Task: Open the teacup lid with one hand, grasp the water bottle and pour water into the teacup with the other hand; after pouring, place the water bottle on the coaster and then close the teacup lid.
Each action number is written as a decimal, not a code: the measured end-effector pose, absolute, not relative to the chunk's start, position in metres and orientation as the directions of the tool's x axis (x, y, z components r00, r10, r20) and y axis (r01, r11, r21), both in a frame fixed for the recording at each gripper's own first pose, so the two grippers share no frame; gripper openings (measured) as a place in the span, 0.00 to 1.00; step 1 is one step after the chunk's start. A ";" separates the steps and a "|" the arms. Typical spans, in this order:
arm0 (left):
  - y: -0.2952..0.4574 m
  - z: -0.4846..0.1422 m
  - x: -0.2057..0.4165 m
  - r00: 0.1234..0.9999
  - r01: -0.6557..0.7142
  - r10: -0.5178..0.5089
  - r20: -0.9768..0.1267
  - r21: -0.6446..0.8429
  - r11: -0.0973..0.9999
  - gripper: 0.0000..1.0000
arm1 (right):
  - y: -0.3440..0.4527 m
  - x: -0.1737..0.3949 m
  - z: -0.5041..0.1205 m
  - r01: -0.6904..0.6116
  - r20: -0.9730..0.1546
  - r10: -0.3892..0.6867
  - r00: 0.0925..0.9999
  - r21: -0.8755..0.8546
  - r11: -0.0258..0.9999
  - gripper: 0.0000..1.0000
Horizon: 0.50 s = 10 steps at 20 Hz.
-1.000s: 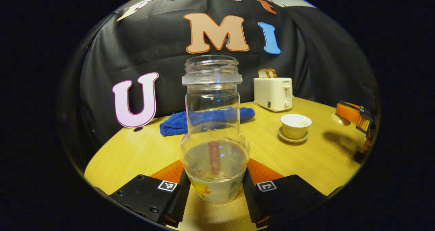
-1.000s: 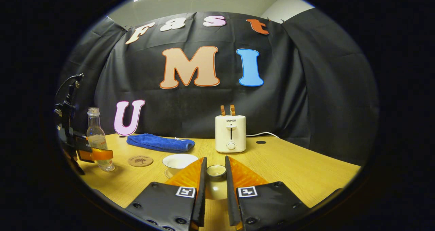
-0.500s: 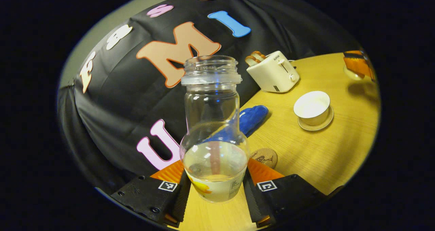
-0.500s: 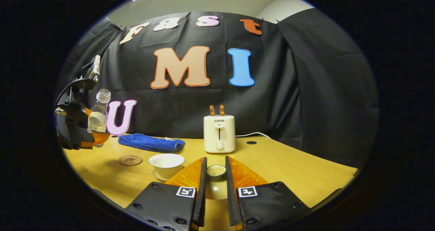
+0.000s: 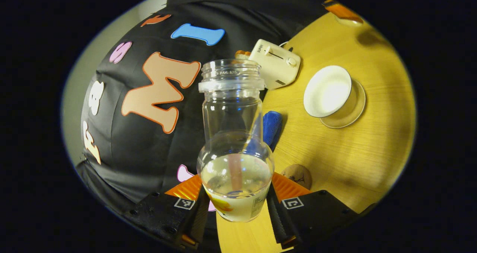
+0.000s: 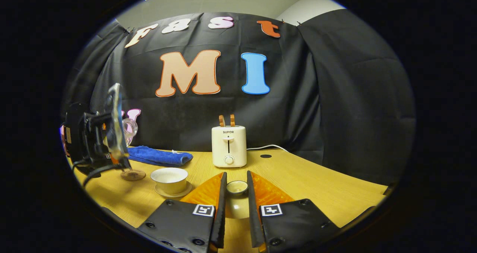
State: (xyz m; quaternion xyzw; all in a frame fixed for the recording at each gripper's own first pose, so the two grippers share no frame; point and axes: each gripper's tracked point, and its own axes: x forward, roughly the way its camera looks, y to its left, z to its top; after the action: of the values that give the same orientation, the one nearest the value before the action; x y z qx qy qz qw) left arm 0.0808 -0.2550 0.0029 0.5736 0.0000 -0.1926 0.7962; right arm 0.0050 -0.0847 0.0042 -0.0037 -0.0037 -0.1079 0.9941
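Note:
My left gripper [image 5: 235,208] is shut on a clear, uncapped water bottle [image 5: 234,141] that holds a little water. It hangs tilted above the table, its mouth [image 5: 231,71] leaning toward the open white teacup [image 5: 328,92] on its saucer. In the right gripper view the left gripper [image 6: 93,141] and bottle [image 6: 116,128] hover at the left, above the round coaster [image 6: 132,175] and beside the teacup [image 6: 169,179]. My right gripper [image 6: 236,193] is shut on the teacup lid's knob [image 6: 237,187], held off to the cup's right.
A cream toaster [image 6: 228,146] with bread slices stands at the back of the wooden table [image 6: 316,186]. A folded blue cloth [image 6: 160,156] lies behind the coaster. The coaster [image 5: 296,174] lies just beyond my left fingers.
The left gripper has lifted the bottle off the table, carried it toward the teacup and tilted it further. The right gripper keeps the lid, drifting slightly right.

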 end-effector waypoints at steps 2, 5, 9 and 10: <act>-0.256 -0.003 0.086 0.929 0.293 -0.291 -0.228 0.934 0.203 0.69 | -0.085 0.005 0.004 0.214 0.008 -0.214 0.977 -0.006 0.977 0.31; -0.264 -0.009 0.091 0.924 0.279 -0.302 -0.236 0.954 0.108 0.69 | -0.085 0.005 0.004 0.214 0.008 -0.214 0.977 -0.007 0.977 0.31; -0.268 -0.013 0.092 0.919 0.255 -0.311 -0.241 0.967 0.006 0.69 | -0.085 0.006 0.005 0.214 0.010 -0.214 0.977 -0.006 0.977 0.31; -0.267 -0.015 0.094 0.919 0.257 -0.306 -0.248 0.966 -0.012 0.69 | -0.085 0.006 0.005 0.214 0.010 -0.213 0.977 -0.007 0.977 0.31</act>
State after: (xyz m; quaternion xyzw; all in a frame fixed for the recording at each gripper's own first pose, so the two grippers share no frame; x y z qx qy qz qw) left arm 0.0938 -0.2672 -0.0151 0.6825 -0.0180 -0.2001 0.7027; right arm 0.0058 -0.0847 0.0054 -0.0040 -0.0046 -0.1074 0.9942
